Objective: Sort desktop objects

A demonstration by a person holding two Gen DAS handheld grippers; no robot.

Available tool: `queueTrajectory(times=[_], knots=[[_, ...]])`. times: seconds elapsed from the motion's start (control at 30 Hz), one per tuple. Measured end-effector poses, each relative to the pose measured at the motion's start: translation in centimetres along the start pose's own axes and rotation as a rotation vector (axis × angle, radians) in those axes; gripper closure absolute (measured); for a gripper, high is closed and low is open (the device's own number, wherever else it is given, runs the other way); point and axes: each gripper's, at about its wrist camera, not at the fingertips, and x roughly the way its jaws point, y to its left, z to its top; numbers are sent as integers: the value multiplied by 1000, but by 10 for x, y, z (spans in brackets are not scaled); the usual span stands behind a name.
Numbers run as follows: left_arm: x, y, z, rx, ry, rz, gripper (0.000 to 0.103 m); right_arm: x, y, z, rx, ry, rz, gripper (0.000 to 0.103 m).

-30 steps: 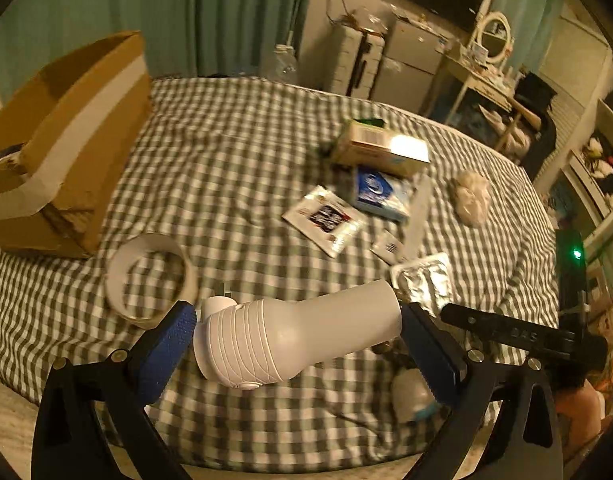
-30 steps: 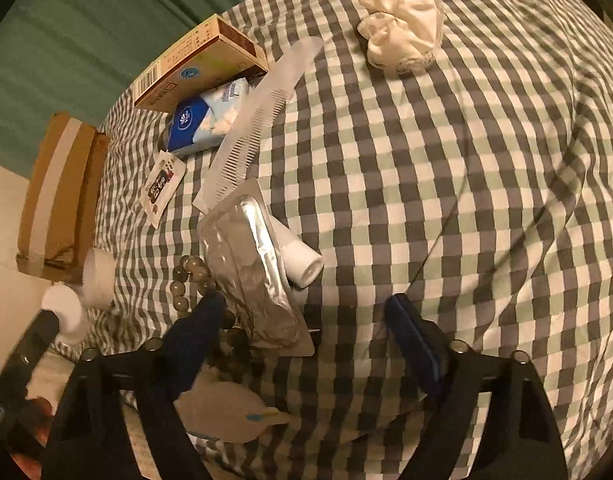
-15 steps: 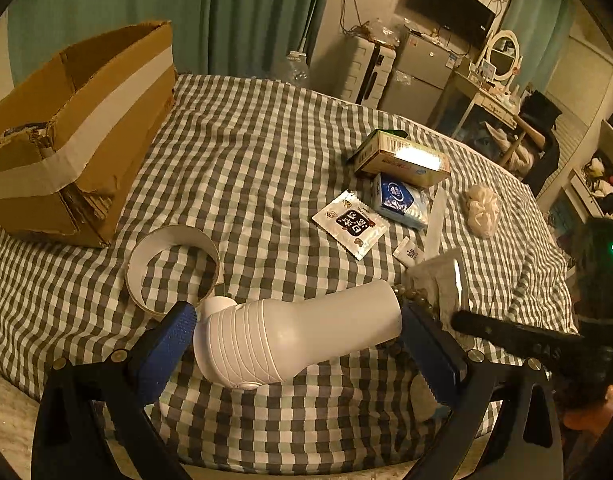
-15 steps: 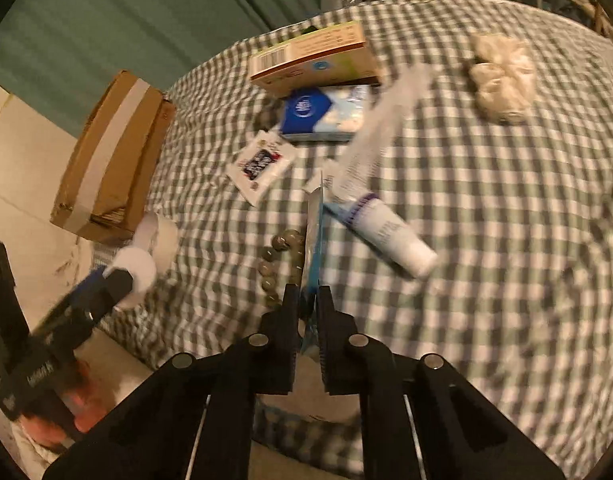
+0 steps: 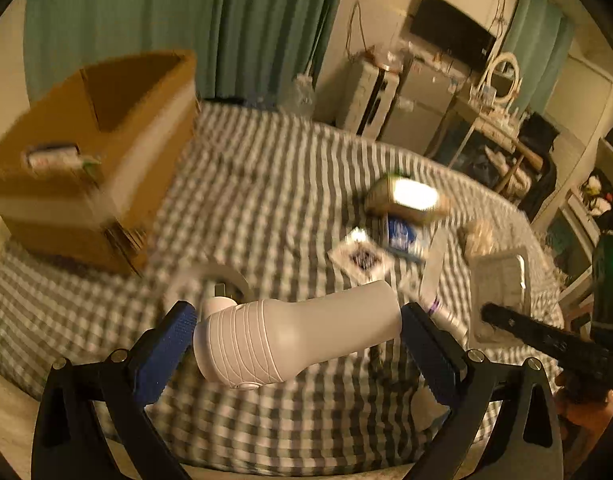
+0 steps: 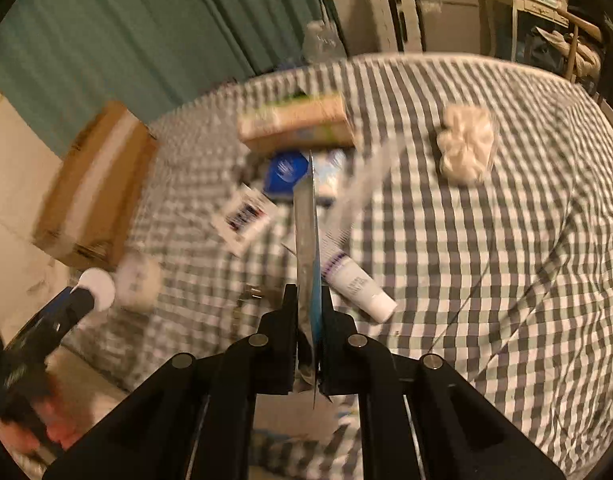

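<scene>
Left tongs (image 5: pixel 298 344) clamp a ribbed white bottle (image 5: pixel 294 336) crosswise. Right tongs (image 6: pixel 308 312) pinch a flat foil pack (image 6: pixel 306 240) edge-on. Beyond lie checked cloth (image 6: pixel 486 260), cardboard box (image 5: pixel 86 160), green curtains (image 5: pixel 226 20).

The bottle (image 5: pixel 298 340) is smooth matt white plastic, ribbed with fine grooves at its wide end. The pads (image 5: pixel 166 354) gripping it are rough blue rubber on matt black plastic arms. The pack (image 6: pixel 307 248) is shiny silver foil. Woven checked cloth (image 6: pixel 486 240) covers the desk. The box (image 5: pixel 94 160) at upper left is dull brown cardboard, its cut edge corrugated. The scrunchie (image 6: pixel 466 148) looks like soft, crinkled fabric.
</scene>
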Motion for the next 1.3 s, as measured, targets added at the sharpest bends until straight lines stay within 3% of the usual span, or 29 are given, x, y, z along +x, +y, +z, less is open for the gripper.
queueTrajectory(times=[0.13, 0.27, 0.33, 0.43, 0.57, 0.6, 0.63, 0.67, 0.73, 0.8, 0.9, 0.97, 1.13, 1.2, 1.23, 1.3], knots=[[-37, 39, 38, 39, -56, 19, 0, -18, 71, 24, -109, -44, 107, 95], [-63, 91, 89, 164, -120, 184, 0, -5, 178, 60, -248, -23, 277, 95], [-59, 115, 109, 217, -113, 269, 0, 14, 236, 81, -295, 1, 356, 95], [-48, 149, 132, 222, -101, 356, 0, 42, 301, 105, -326, 34, 397, 95], [-27, 187, 148, 168, -69, 340, 0, 90, 358, 136, -321, 76, 337, 95], [-21, 195, 149, 154, -54, 327, 0, 95, 362, 142, -307, 68, 314, 95], [-17, 198, 151, 145, -41, 333, 0, 96, 364, 147, -294, 53, 287, 86], [-18, 202, 148, 134, -33, 342, 0, 97, 365, 151, -283, 53, 268, 56], [-20, 209, 146, 107, -31, 323, 0, 85, 358, 151, -266, 15, 258, 14], [-19, 214, 144, 78, -6, 292, 0, 67, 347, 151, -277, -68, 246, 14], [-14, 213, 142, 93, 53, 329, 0, 50, 319, 147, -258, -74, 225, 14], [-22, 207, 140, 95, 45, 325, 0, 32, 290, 136, -260, -94, 202, 14], [-8, 192, 150, 160, 213, 330, 0, 1, 221, 94, -175, -125, 104, 13], [-9, 188, 152, 116, 217, 263, 0, 0, 192, 74, -108, -101, 105, 13], [-6, 185, 152, 100, 244, 272, 0, 0, 179, 65, -78, -103, 104, 13], [-14, 180, 151, 78, 169, 284, 0, 3, 155, 47, -20, -102, 99, 11]])
